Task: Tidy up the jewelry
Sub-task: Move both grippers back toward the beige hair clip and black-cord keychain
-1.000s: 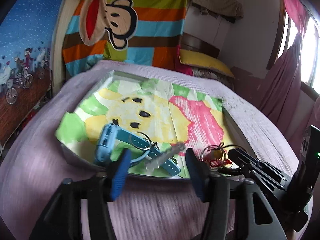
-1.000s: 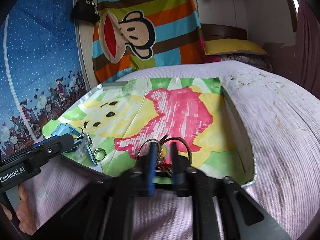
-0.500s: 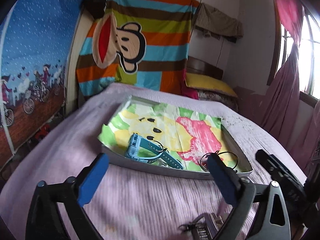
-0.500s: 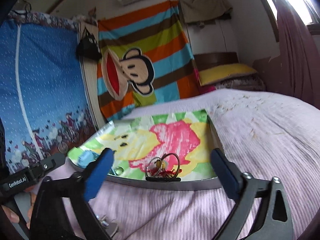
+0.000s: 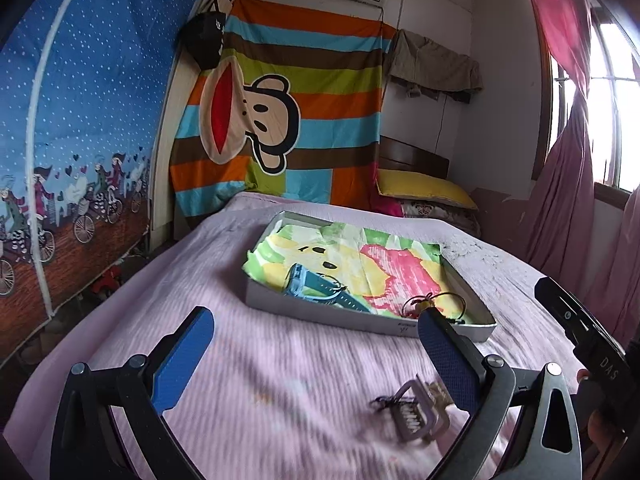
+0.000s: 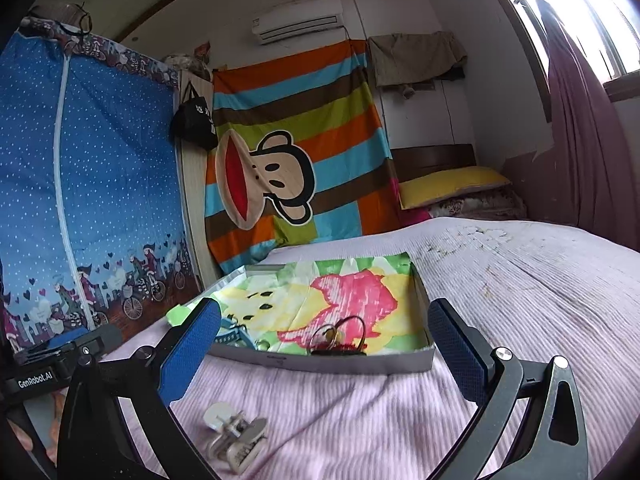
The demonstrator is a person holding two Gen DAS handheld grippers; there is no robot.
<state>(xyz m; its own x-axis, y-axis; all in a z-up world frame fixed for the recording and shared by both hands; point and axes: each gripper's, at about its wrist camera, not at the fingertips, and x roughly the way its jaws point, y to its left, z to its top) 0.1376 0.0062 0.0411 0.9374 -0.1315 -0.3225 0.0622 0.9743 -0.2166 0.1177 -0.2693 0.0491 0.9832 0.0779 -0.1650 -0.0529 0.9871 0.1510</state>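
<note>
We hold both tools above the lilac ribbed bedspread [image 5: 280,380], short of the shallow grey metal tray [image 5: 320,314] lined with a bright cartoon-printed cloth [image 5: 384,264]. The left tool [image 5: 316,356] is spread wide and carries nothing; the right tool [image 6: 326,344] is likewise spread and empty. In the tray lie a light-blue plastic wristwatch with a strap [image 5: 316,286] on the near left and, at the near right edge, a cluster of thin dark wire bangles with a red and yellow charm [image 5: 432,306]; a small round ring [image 6: 262,345] sits between them in the right wrist view. Outside the tray, on the bed close in front of us, rests a grey metal claw hair clip [image 5: 414,412], which the right wrist view shows low and to the left [image 6: 234,436]. We judge the step in hand to be collecting this last loose piece, everything else we can see being in the tray already. The next move calls for lowering one tool over the clip, lining the pads across its narrow body, and closing gently, since the soft bedding may give and let the clip tip or slip aside.
</note>
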